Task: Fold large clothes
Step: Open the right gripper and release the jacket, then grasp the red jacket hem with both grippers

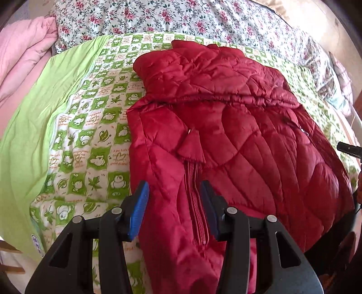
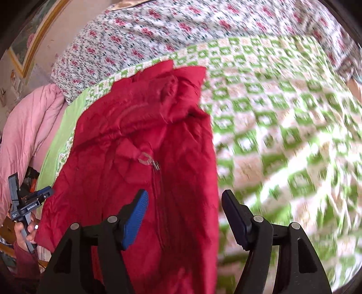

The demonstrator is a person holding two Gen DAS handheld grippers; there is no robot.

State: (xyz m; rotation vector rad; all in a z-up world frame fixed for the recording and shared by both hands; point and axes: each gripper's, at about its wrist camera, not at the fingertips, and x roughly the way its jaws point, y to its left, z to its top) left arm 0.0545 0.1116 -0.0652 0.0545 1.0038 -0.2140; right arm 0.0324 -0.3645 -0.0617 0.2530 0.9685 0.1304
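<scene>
**Jacket narrowed on the bed, folding not finished**

Jacket (image 1: 226, 126) first: a red quilted, puffy one, lying on the green-and-white checked blanket (image 1: 90, 126) that covers the bed, with a floral sheet (image 1: 158, 15) beyond it and a bunched pink duvet (image 1: 22, 56) off to one side. From where I stand it looks partly folded. The body forms a long, fairly narrow bundle, the hood or collar end is bunched at the far side, and the zip (image 1: 199, 217) runs up the near part. I would judge the side folds done and the lengthwise fold, end to end, not yet made.

The fabric is shiny, slippery-looking nylon with curved stitched channels; it creases sharply and puffs back up, so I expect it to resist lying flat.

The left gripper (image 1: 174, 210) hangs over the near edge of the jacket, its blue pads (image 1: 139, 212) partly apart on either side of the zip; whether they pinch the cloth or only hover above it I cannot tell. The right gripper (image 2: 184, 219) has its jaws spread wide with nothing between them, poised over the jacket's right edge, and that view is blurred. A hand (image 2: 22, 230) shows at the left of that view, gripping the other tool's handle.
</scene>
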